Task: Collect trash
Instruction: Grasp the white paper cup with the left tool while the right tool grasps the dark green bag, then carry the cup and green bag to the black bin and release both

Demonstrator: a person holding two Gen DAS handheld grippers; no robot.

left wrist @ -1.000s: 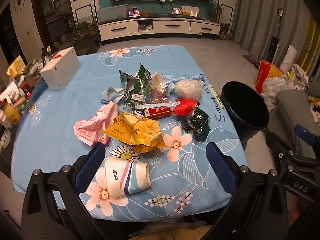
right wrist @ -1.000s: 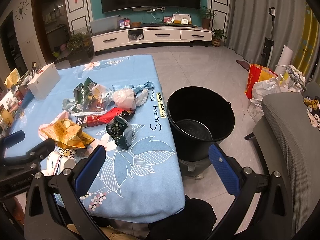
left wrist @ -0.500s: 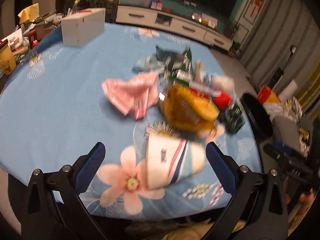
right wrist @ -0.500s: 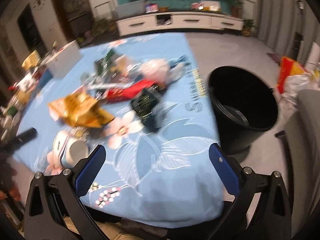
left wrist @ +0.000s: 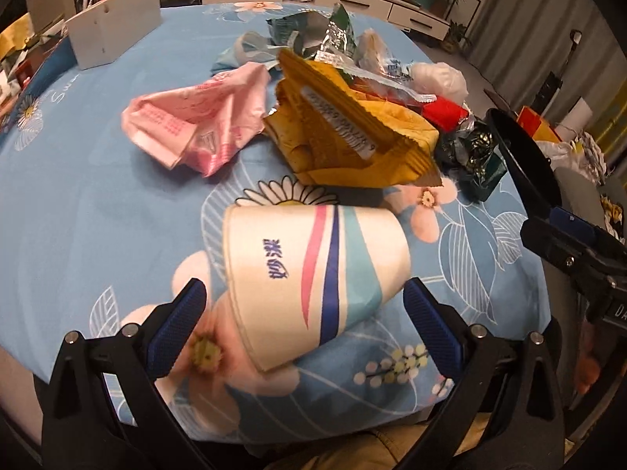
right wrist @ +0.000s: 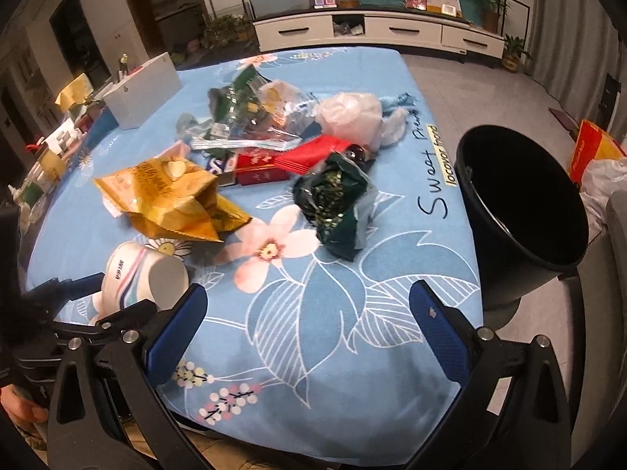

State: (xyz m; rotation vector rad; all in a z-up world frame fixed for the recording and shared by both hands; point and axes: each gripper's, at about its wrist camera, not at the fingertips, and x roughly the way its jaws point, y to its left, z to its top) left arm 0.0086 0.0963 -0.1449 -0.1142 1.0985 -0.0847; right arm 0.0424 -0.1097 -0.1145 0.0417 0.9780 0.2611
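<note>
A white paper cup (left wrist: 313,278) with red, blue and teal stripes lies on its side near the table's front edge. My left gripper (left wrist: 305,321) is open, its blue pads on either side of the cup, apart from it. Behind the cup lie a yellow snack bag (left wrist: 352,133), a pink wrapper (left wrist: 196,117) and a dark green wrapper (right wrist: 337,203). The cup (right wrist: 141,278) shows low on the left in the right wrist view. My right gripper (right wrist: 309,329) hangs open over the flowered cloth, empty. A black bucket (right wrist: 521,211) stands beside the table's right edge.
More trash sits mid-table: a red packet (right wrist: 309,152), a white plastic bag (right wrist: 348,113), clear and green wrappers (right wrist: 243,109). A white box (right wrist: 141,94) stands at the far left. Cluttered shelves line the left side; a grey chair (right wrist: 611,274) is at the right.
My left gripper has moved forward and down to the paper cup, which now lies between its open fingers. My right gripper has swung left toward the table, the bucket shifting to the right.
</note>
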